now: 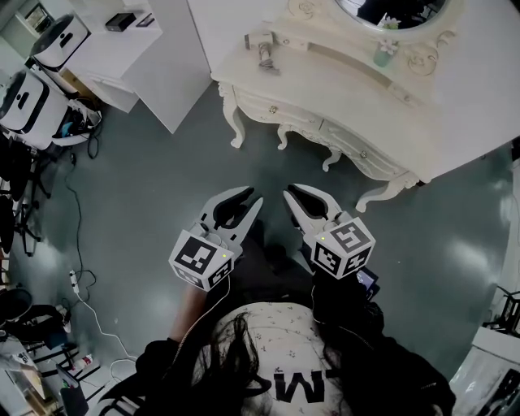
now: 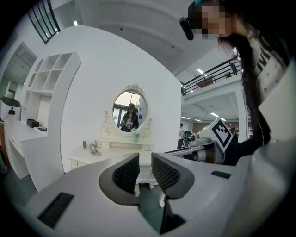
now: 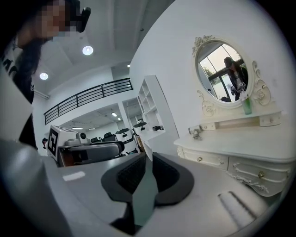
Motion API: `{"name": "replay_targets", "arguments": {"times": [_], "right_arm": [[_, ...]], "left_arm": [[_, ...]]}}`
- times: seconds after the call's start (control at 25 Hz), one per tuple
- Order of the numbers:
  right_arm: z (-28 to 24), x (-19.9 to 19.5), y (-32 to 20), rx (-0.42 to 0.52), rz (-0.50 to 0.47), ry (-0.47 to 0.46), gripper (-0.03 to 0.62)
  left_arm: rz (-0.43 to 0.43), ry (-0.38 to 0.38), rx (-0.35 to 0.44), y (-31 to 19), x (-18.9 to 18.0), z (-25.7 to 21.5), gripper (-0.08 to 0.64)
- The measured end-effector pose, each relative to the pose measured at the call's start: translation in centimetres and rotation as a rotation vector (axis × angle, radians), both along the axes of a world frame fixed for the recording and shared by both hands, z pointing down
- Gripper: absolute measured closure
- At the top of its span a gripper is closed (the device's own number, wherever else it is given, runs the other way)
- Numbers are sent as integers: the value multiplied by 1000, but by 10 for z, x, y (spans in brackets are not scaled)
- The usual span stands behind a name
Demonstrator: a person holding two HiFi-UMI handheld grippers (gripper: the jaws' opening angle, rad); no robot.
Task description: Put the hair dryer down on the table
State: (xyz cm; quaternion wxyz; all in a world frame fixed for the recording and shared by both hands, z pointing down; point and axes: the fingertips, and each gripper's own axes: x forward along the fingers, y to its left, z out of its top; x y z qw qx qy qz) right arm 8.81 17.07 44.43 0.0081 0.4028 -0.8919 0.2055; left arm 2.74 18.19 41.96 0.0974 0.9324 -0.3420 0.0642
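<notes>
The hair dryer [image 1: 262, 50] lies on the left end of the cream dressing table [image 1: 341, 89], far ahead of both grippers. It also shows small in the left gripper view [image 2: 94, 147] and in the right gripper view [image 3: 196, 133]. My left gripper [image 1: 253, 197] [image 2: 145, 159] hangs over the dark floor with a narrow gap between its pads and nothing in it. Beside it, my right gripper [image 1: 291, 195] [image 3: 146, 159] is shut and empty, its tips meeting. Both point toward the table [image 2: 83, 159] [image 3: 240, 148].
An oval mirror [image 1: 390, 12] and a green bottle [image 1: 383, 53] stand at the table's back. White shelving [image 1: 122, 49] is at the far left, with white machines [image 1: 32, 97] and floor cables [image 1: 77, 280] beside it. Dark floor lies between me and the table.
</notes>
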Motion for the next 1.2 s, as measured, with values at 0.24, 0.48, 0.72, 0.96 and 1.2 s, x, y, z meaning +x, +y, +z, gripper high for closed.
{"name": "replay_targets", "arguments": {"times": [0.24, 0.48, 0.72, 0.96, 1.2], "right_arm": [[5, -2, 9, 0, -37, 27, 551], [11, -5, 16, -14, -56, 39, 551], [13, -8, 17, -15, -63, 34, 551], [11, -8, 16, -16, -62, 28, 551], [10, -6, 12, -12, -60, 27, 551]], "left_arm": [[-6, -3, -13, 9, 3, 6, 479], [-5, -10, -22, 14, 4, 8, 479], [-2, -18, -24, 16, 4, 10, 479], [3, -23, -24, 17, 6, 9, 479], [7, -24, -19, 13, 9, 7, 479]]}}
